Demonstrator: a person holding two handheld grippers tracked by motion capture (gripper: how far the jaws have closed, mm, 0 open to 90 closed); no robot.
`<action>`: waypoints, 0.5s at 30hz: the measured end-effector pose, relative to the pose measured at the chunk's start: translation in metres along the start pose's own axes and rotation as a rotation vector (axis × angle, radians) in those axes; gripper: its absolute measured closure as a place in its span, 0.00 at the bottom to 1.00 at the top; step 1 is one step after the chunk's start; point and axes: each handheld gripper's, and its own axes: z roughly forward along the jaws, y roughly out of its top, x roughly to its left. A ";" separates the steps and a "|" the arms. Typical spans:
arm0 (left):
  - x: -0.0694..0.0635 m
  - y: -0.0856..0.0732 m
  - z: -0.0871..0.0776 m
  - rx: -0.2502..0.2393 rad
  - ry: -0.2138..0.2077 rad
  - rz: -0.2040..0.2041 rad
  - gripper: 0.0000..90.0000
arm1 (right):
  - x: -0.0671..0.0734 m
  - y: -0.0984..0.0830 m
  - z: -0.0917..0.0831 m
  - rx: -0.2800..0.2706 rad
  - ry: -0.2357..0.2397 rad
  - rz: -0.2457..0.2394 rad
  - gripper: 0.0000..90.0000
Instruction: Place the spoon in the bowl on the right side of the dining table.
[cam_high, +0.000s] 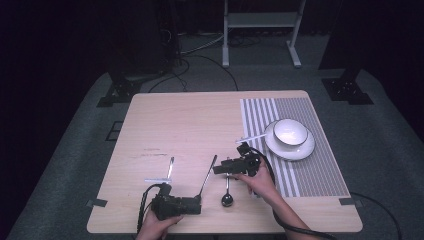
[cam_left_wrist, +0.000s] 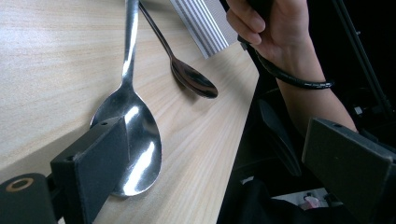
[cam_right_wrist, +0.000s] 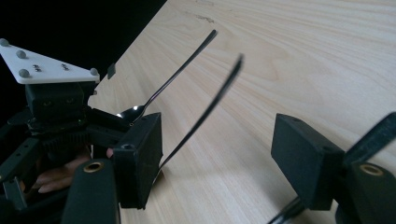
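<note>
A large steel spoon (cam_high: 207, 177) lies on the wooden table (cam_high: 190, 120), its bowl (cam_left_wrist: 135, 135) flat beside one jaw of my left gripper (cam_high: 200, 202). That gripper (cam_left_wrist: 219, 149) is open and the pads touch nothing. A smaller spoon (cam_high: 227, 199) lies to the right of it, bowl (cam_left_wrist: 194, 81) towards the front edge. My right gripper (cam_high: 220, 167) hovers over the handle ends, pointing left. It (cam_right_wrist: 222, 154) stands open, and a thin blurred handle (cam_right_wrist: 210, 102) crosses the gap without touching the pads. A third utensil (cam_high: 171, 167) lies farther left, its handle (cam_right_wrist: 177, 70) slanting away.
A striped placemat (cam_high: 310, 170) covers the table's right side, its corner (cam_left_wrist: 205, 23) near the right hand. On it a white bowl (cam_high: 290, 131) sits on a plate (cam_high: 300, 150), with a white spoon (cam_high: 252, 136) leaning off the rim. The front edge is close to both hands.
</note>
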 end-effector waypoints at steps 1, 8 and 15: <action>0.000 0.000 0.000 0.000 0.000 0.001 0.07 | 0.001 0.002 0.002 0.001 0.000 -0.003 0.38; 0.000 0.000 -0.001 0.002 -0.002 -0.001 0.07 | 0.003 0.008 0.011 0.014 0.003 0.002 0.55; 0.000 0.000 -0.001 0.001 -0.001 -0.002 0.07 | 0.004 0.013 0.015 -0.006 -0.012 0.020 0.76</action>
